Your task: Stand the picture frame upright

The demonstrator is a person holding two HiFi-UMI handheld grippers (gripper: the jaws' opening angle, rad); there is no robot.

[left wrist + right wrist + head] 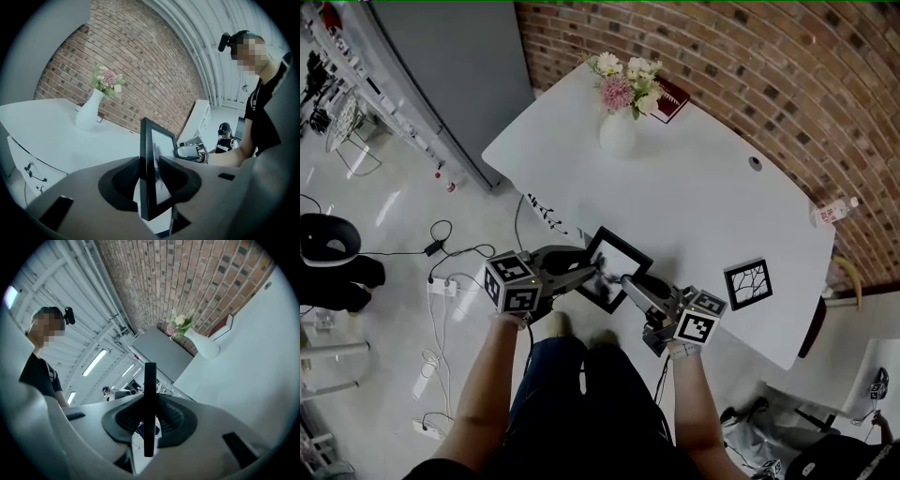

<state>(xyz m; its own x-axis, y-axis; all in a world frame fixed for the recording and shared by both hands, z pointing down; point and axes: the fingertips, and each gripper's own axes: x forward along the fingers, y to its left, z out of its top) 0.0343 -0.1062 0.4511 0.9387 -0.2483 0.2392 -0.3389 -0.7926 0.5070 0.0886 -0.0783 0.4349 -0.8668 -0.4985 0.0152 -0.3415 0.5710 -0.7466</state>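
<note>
- Head view: both bare forearms reach forward from the near side, each hand wrapped round its tool. The left gripper (589,272) and the right gripper (630,284) meet on the picture frame (623,258) at the near edge of the white table (703,197), one from the left and one from the right.
- Left gripper view: the left gripper (150,176) has its pads pressed on the frame's (146,140) back and glass front. The frame stands edge-on between them.
- Right gripper view: the right gripper (150,420) pinches the frame's (150,380) thin black edge, which rises straight between the pads.
</note>
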